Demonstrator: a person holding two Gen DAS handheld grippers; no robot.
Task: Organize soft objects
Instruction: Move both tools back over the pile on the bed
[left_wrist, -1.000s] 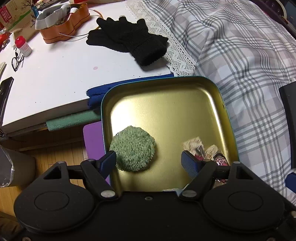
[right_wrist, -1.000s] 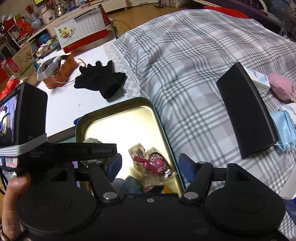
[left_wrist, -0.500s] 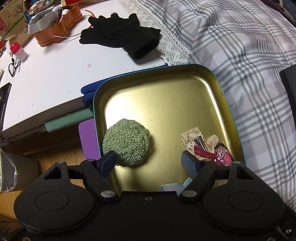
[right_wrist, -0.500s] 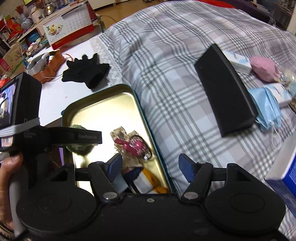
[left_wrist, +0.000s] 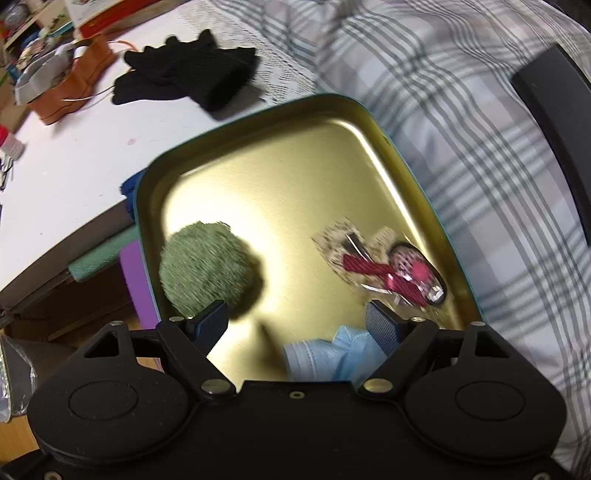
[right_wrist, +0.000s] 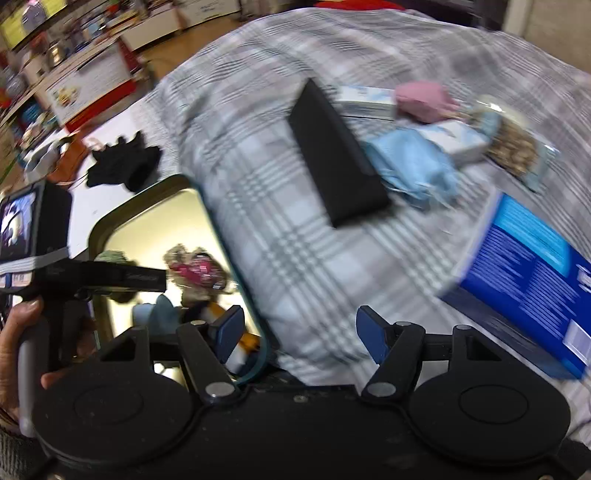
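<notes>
Two grippers hover above a gold tin (left_wrist: 258, 177) on a plaid bed.
Left gripper (left_wrist: 297, 317) jaws are opening, empty, over a green scrubber (left_wrist: 207, 269); right gripper (right_wrist: 299, 328) jaws stand released.

Your left gripper (left_wrist: 295, 321) has slid back along the gold tin (left_wrist: 388, 147), jaws opening and empty; the blue mask (left_wrist: 332, 354) now shows between them. Your right gripper (right_wrist: 299, 330) swung right off the tin onto the plaid blanket (right_wrist: 280, 229); blue box (right_wrist: 532, 277) entered view.
</notes>
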